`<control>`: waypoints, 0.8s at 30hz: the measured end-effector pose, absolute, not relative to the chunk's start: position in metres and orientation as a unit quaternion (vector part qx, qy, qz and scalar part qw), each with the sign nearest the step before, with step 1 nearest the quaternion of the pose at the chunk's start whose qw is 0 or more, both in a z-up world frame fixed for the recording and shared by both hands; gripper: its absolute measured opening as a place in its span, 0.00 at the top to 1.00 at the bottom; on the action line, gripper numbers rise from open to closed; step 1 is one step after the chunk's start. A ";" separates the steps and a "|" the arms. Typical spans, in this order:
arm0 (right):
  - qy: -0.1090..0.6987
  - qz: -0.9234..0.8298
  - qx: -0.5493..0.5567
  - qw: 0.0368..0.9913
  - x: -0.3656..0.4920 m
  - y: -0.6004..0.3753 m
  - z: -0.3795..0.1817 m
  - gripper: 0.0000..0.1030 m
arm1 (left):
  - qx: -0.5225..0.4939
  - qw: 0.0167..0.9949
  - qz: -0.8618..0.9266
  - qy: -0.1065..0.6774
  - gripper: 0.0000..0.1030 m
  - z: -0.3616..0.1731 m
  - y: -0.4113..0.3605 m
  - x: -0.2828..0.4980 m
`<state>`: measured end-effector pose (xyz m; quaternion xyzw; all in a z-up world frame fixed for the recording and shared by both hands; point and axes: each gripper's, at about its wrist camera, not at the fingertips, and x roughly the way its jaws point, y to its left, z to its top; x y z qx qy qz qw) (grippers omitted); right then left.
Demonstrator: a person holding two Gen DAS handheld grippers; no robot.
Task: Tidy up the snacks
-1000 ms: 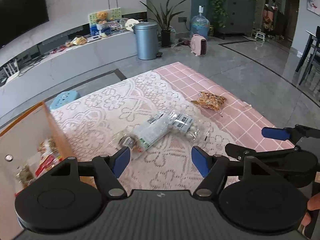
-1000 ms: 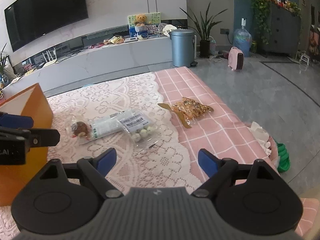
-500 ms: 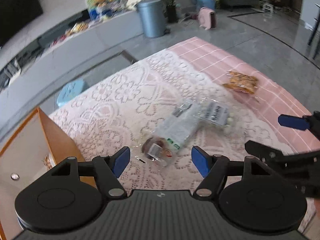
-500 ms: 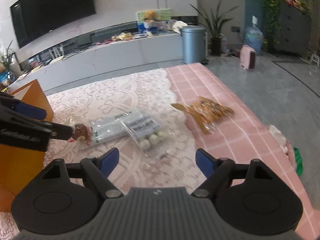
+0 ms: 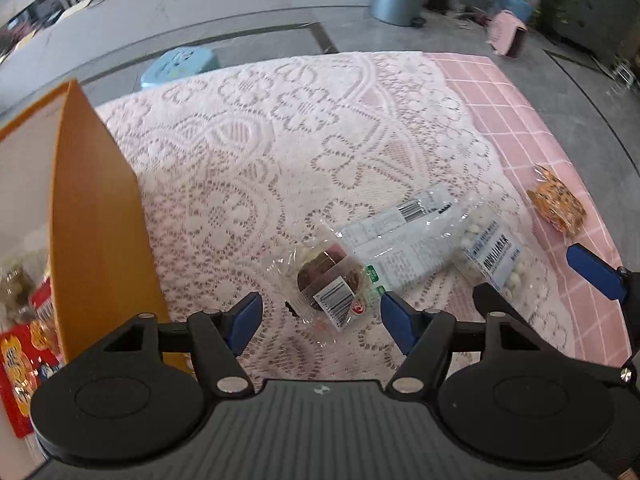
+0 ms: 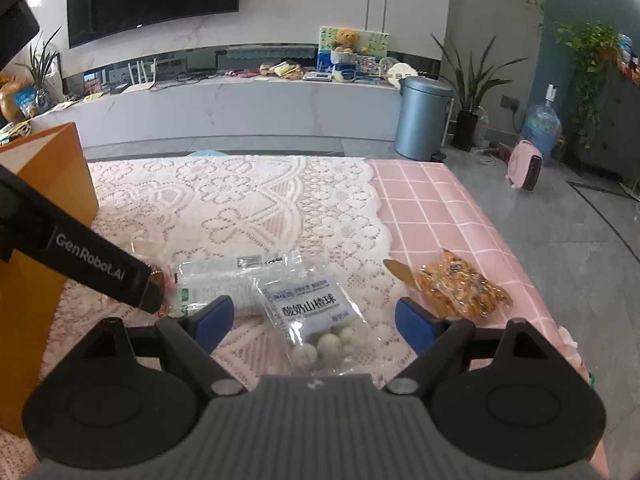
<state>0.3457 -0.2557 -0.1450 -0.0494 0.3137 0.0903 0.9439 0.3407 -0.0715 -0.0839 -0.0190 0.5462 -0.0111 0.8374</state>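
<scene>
Several snack packets lie on the lace cloth: a brown cake packet (image 5: 328,280), a long clear packet (image 5: 396,248) (image 6: 224,276), a bag of white balls (image 5: 492,256) (image 6: 308,304) and an orange snack packet (image 5: 556,204) (image 6: 460,288). My left gripper (image 5: 320,320) hangs just above the cake packet, jaws wide and closing slightly, its pads not touching it. My right gripper (image 6: 314,320) (image 5: 544,284) hovers over the white-ball bag, jaws wide and opening, nothing gripped. In the right wrist view a left gripper finger (image 6: 100,268) hides most of the cake. An orange box (image 5: 100,220) (image 6: 48,168) stands at the left.
The orange box holds several packets (image 5: 24,340). The pink checked table (image 6: 440,208) drops off at its right edge to grey floor. Beyond the table stand a blue stool (image 5: 180,64), a grey bin (image 6: 424,116) and a long white console (image 6: 240,108).
Both grippers have sunk and moved in toward the packets. The left one has tipped downward over the cake packet, and the right one now has the white-ball bag between its fingers.
</scene>
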 end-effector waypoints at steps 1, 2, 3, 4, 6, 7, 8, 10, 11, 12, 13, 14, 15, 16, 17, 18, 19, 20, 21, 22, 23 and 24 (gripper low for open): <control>0.310 0.096 -0.053 0.944 0.348 -0.255 -0.147 0.17 | -0.020 0.836 -0.008 0.549 0.25 -0.086 -0.073 0.342; 0.307 0.101 -0.055 0.945 0.350 -0.254 -0.148 0.17 | -0.021 0.832 -0.006 0.555 0.26 -0.089 -0.073 0.343; 0.306 0.106 -0.057 0.945 0.352 -0.253 -0.150 0.17 | -0.021 0.829 -0.004 0.559 0.28 -0.092 -0.074 0.343; 0.305 0.111 -0.059 0.944 0.354 -0.252 -0.153 0.17 | -0.022 0.826 -0.002 0.563 0.28 -0.094 -0.074 0.344; 0.306 0.116 -0.061 0.943 0.356 -0.252 -0.158 0.17 | -0.022 0.824 0.000 0.566 0.33 -0.098 -0.074 0.345; 0.308 0.116 -0.064 0.942 0.358 -0.252 -0.160 0.17 | -0.021 0.824 0.005 0.566 0.35 -0.099 -0.073 0.345; 0.312 0.117 -0.066 0.941 0.361 -0.251 -0.162 0.17 | -0.022 0.823 0.009 0.567 0.38 -0.100 -0.072 0.346; 0.313 0.123 -0.067 0.939 0.365 -0.251 -0.165 0.17 | -0.030 0.822 0.007 0.569 0.39 -0.101 -0.071 0.348; 0.315 0.125 -0.067 0.938 0.366 -0.251 -0.167 0.17 | -0.030 0.822 0.005 0.568 0.40 -0.101 -0.071 0.348; 0.317 0.126 -0.069 0.937 0.368 -0.251 -0.169 0.17 | -0.026 0.823 0.004 0.567 0.41 -0.101 -0.072 0.348; 0.320 0.127 -0.068 0.936 0.370 -0.251 -0.171 0.17 | -0.022 0.824 0.003 0.566 0.43 -0.101 -0.073 0.349; 0.323 0.128 -0.067 0.935 0.371 -0.252 -0.173 0.17 | -0.018 0.825 0.000 0.565 0.46 -0.101 -0.074 0.349; 0.325 0.129 -0.066 0.934 0.371 -0.252 -0.174 0.17 | -0.018 0.826 -0.002 0.564 0.50 -0.101 -0.075 0.350; 0.327 0.129 -0.067 0.934 0.371 -0.252 -0.176 0.17 | -0.020 0.825 -0.005 0.564 0.53 -0.101 -0.075 0.351; 0.326 0.127 -0.072 0.934 0.372 -0.251 -0.178 0.18 | -0.022 0.826 -0.007 0.564 0.58 -0.101 -0.075 0.351; 0.327 0.127 -0.077 0.934 0.372 -0.250 -0.179 0.17 | -0.023 0.827 -0.008 0.562 0.63 -0.100 -0.076 0.351; 0.328 0.128 -0.080 0.932 0.372 -0.249 -0.180 0.17 | -0.020 0.829 -0.010 0.559 0.65 -0.100 -0.078 0.350; 0.328 0.127 -0.083 0.932 0.373 -0.247 -0.180 0.18 | -0.014 0.831 -0.013 0.557 0.70 -0.100 -0.080 0.350; 0.329 0.125 -0.086 0.932 0.373 -0.247 -0.181 0.19 | -0.009 0.832 -0.015 0.555 0.73 -0.100 -0.082 0.349; 0.330 0.121 -0.090 0.932 0.374 -0.246 -0.181 0.23 | -0.004 0.833 -0.017 0.553 0.75 -0.100 -0.085 0.349; 0.331 0.116 -0.093 0.932 0.375 -0.246 -0.182 0.28 | -0.001 0.833 -0.018 0.552 0.78 -0.100 -0.087 0.348; 0.331 0.110 -0.095 0.932 0.375 -0.246 -0.182 0.30 | 0.003 0.834 -0.019 0.552 0.82 -0.100 -0.089 0.348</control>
